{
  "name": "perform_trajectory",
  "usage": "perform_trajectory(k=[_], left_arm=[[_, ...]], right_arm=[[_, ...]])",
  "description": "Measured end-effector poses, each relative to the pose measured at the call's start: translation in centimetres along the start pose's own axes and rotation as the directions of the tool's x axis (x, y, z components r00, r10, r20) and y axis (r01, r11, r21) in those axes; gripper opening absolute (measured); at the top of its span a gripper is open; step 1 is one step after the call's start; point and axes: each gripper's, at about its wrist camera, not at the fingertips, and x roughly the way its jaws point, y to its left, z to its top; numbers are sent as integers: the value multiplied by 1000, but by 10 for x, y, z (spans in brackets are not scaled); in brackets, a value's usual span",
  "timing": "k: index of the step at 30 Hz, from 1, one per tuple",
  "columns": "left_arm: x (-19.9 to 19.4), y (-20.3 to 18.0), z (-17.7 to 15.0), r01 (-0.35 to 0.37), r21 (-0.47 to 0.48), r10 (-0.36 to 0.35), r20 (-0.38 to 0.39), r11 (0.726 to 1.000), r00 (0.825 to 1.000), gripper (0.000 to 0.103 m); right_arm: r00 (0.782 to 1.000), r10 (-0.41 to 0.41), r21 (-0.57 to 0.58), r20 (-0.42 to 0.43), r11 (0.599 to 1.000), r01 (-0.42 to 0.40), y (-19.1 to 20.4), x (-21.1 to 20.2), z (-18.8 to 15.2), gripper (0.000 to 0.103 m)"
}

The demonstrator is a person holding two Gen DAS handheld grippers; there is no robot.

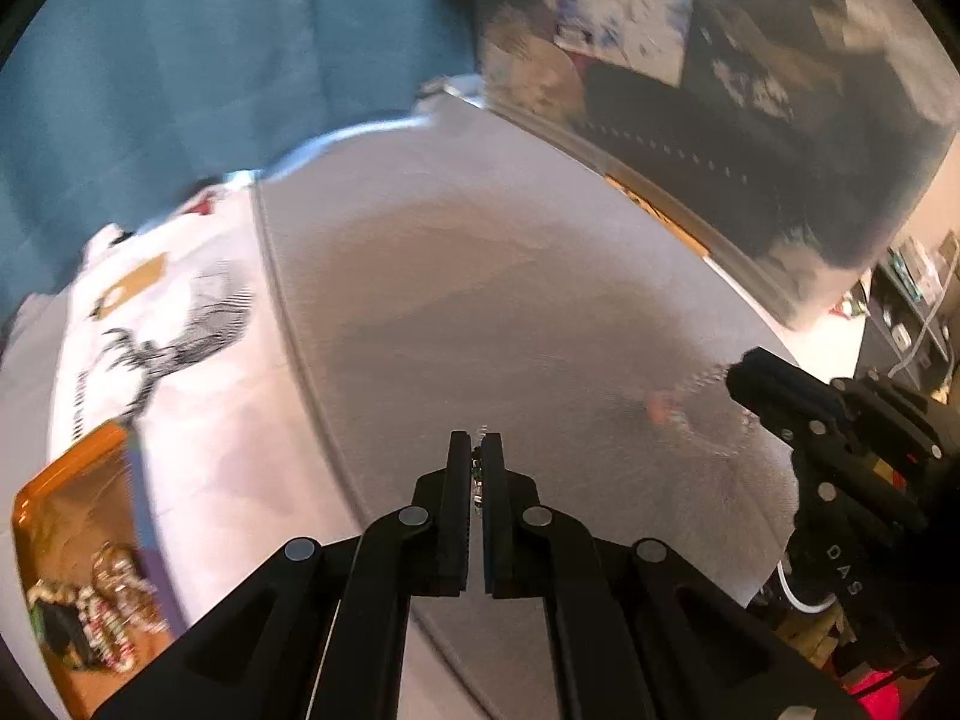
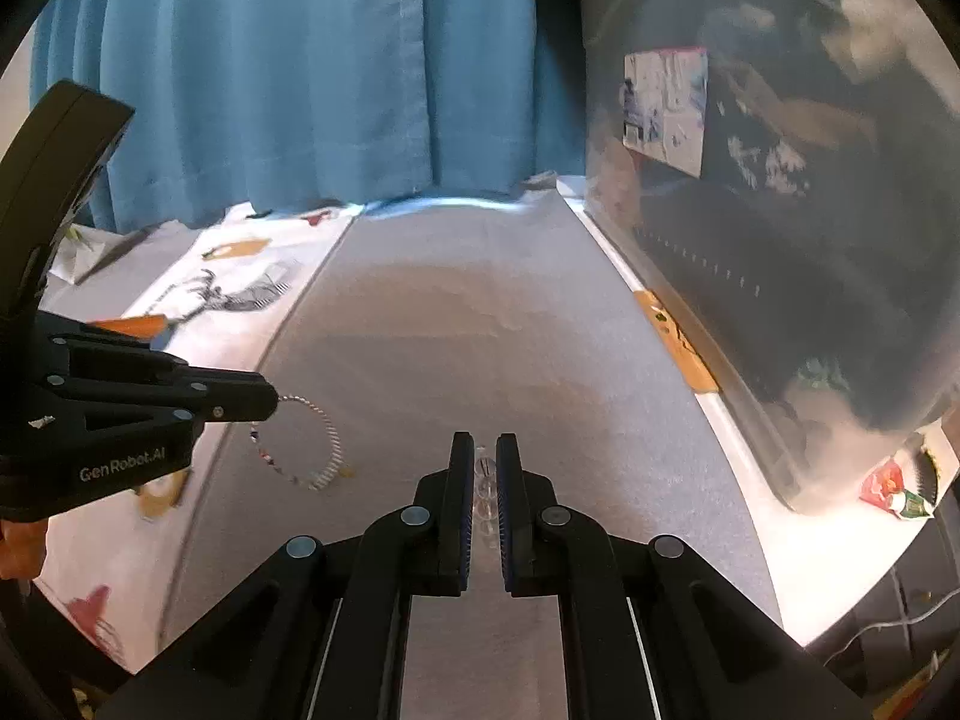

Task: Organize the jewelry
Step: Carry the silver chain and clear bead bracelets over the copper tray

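My left gripper (image 1: 477, 441) is shut on a thin beaded bracelet (image 2: 312, 450), which hangs as a loop from its tip (image 2: 273, 405) above the grey mat (image 2: 456, 324). My right gripper (image 2: 485, 441) is shut on a clear bead bracelet (image 2: 485, 480) held between its pads. In the left wrist view the right gripper (image 1: 735, 375) is at the right, with its clear beads (image 1: 699, 396) blurred beside it. An orange tray (image 1: 66, 546) with several jewelry pieces sits at the lower left.
A large translucent storage bin (image 2: 780, 210) stands along the mat's right edge. A white printed cloth (image 2: 228, 294) lies to the left of the mat. Blue curtains (image 2: 300, 72) hang behind. A small red packet (image 2: 882, 483) lies at the right.
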Motion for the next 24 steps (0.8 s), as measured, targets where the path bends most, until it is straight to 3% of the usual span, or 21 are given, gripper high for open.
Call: perform_trajectory(k=[12,24], left_arm=[[-98,74,-38,-108,-127,121,99,986,988,1],[-176,169,-91,-226,-269,270,140,936,953,1]], right_arm=[[994,74,-87,77,994,-67,87,-55,30,8],[971,218,-189,98,962,-197,211,-84,48,8]])
